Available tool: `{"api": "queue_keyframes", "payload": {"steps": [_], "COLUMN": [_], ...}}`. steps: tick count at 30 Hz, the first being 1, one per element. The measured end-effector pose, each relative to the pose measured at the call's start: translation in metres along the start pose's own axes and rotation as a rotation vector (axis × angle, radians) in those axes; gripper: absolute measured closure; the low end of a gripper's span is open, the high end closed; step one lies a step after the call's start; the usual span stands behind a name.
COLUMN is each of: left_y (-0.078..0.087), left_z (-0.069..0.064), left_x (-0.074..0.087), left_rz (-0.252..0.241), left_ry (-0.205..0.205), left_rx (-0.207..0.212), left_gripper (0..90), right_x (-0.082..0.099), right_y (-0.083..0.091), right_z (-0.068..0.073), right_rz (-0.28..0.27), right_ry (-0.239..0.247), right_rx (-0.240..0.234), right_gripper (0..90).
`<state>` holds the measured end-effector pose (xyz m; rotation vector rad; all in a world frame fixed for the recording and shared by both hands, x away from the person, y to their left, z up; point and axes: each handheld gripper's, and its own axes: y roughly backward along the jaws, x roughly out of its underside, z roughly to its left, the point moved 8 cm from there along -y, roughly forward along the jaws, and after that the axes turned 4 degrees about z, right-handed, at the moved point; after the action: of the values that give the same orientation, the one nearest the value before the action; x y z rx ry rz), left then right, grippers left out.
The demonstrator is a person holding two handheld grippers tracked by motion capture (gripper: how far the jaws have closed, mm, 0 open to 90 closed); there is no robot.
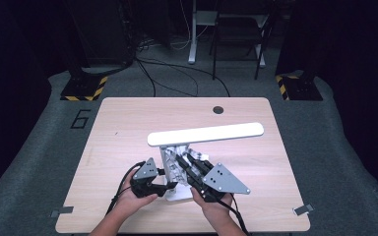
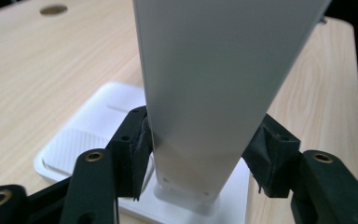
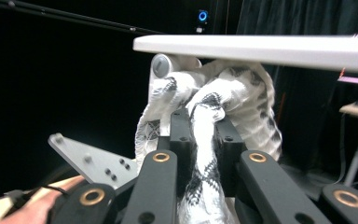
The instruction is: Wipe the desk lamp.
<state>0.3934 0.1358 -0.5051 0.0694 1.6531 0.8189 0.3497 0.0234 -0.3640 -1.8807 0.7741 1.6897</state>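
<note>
While the white desk lamp point(image 1: 204, 135) stands near the bench's point(image 1: 118, 128) front edge, left tongs point(image 2: 200, 154) straddle its post, jaws parted, left pad touching. Right tongs point(image 3: 200, 135) clamp a white patterned cloth point(image 3: 214, 102) against the post under the lamp's head. Wooden bench; dark room, grey floor.

Bright light on the table point(image 1: 128, 147), dark surroundings, close-up views soft and slightly blurred.
</note>
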Motion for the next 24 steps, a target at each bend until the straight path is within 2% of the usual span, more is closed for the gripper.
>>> {"api": "queue_keyframes", "payload": {"steps": [1,2,4,6,9,12,15,21,24], "left_y": [0.000,0.003,0.008,0.009,0.009,0.009,0.009,0.008,0.008], "left_z": [0.000,0.000,0.000,-0.001,0.001,0.002,0.002,0.001,0.001], "left_x": [0.000,-0.004,-0.011,-0.015,-0.014,-0.013,-0.013,-0.013,-0.014], "left_rz": [0.000,-0.018,-0.046,-0.065,-0.051,-0.043,-0.033,-0.032,-0.037], "left_ry": [0.000,0.001,-0.013,-0.010,-0.018,-0.019,-0.026,-0.022,-0.021], "left_rx": [0.000,0.003,-0.001,0.004,-0.015,-0.017,-0.016,-0.028,-0.041], "left_gripper": [44.0,43.8,43.8,44.3,52.5,52.9,53.1,53.2,53.2], "right_x": [0.000,-0.004,-0.008,-0.011,-0.013,-0.015,-0.016,-0.015,-0.014], "right_y": [0.000,0.000,-0.002,-0.004,-0.007,-0.010,-0.009,0.004,0.015], "right_z": [0.000,0.001,0.001,0.001,0.002,0.002,0.001,-0.008,-0.020], "right_rz": [0.000,-0.013,-0.024,-0.036,-0.036,-0.042,-0.059,-0.086,-0.097], "right_ry": [0.000,0.021,0.025,0.030,0.035,0.050,0.042,0.029,0.016], "right_rx": [0.000,0.013,0.015,0.026,0.039,0.060,0.070,0.110,0.151], "right_gripper": [81.2,81.2,81.3,81.2,81.2,81.4,81.5,81.7,81.7]}}
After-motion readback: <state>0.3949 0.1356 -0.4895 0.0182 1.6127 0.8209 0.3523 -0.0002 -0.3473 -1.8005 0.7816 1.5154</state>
